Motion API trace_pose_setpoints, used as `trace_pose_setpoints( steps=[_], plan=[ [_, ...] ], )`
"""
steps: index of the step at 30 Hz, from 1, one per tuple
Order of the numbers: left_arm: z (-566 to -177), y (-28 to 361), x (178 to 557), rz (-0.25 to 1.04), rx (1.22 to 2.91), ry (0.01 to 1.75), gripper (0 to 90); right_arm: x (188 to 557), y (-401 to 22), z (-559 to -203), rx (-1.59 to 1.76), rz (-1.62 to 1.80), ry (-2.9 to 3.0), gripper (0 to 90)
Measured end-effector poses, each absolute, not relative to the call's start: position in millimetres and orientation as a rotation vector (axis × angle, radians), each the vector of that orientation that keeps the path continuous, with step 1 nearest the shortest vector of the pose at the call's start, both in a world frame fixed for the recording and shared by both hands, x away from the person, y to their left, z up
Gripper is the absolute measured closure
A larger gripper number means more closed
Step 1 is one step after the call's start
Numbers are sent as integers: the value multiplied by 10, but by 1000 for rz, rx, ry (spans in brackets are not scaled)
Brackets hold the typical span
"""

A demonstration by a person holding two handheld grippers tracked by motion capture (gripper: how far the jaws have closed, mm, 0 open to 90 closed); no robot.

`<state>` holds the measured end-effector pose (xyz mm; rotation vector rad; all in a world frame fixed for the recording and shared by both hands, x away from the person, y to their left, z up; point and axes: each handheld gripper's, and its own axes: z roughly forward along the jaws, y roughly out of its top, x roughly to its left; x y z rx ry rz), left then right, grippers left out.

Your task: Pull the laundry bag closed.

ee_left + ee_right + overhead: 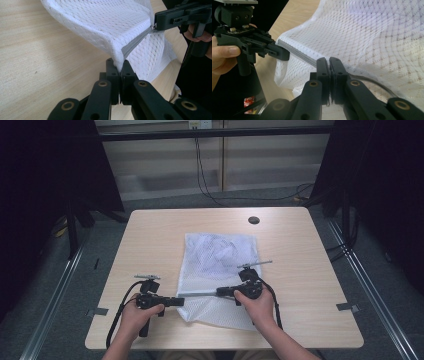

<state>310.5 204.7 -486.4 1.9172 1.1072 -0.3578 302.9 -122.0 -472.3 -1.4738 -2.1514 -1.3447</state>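
A white mesh bag (220,252) lies flat in the middle of the wooden table (150,235). A grey zipper (200,294) runs across its near end. My left gripper (181,301) is shut on the bag's left edge at the zipper's end, and the mesh (105,22) rises from its jaws. My right gripper (219,292) is shut on the zipper from the right. In the left gripper view the zipper (136,41) stretches taut to the right gripper (155,25). In the right gripper view the zipper (298,53) runs from my right gripper (329,61) to the left gripper (284,54).
A round black cable hole (253,220) sits near the table's far edge. Bare tabletop lies left and right of the bag. Black curtains (45,180) flank the table, and cables (210,190) trail on the floor behind it.
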Motion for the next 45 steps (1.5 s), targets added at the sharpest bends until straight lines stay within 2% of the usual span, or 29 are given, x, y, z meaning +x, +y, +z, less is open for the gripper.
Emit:
trace_pose_setpoints(
  steps=[45],
  plan=[
    [-4861, 2088, 3108, -355, 1922, 1122, 882, 3008, -1433, -4724, -1512, -1356, -2141, 869]
  ],
)
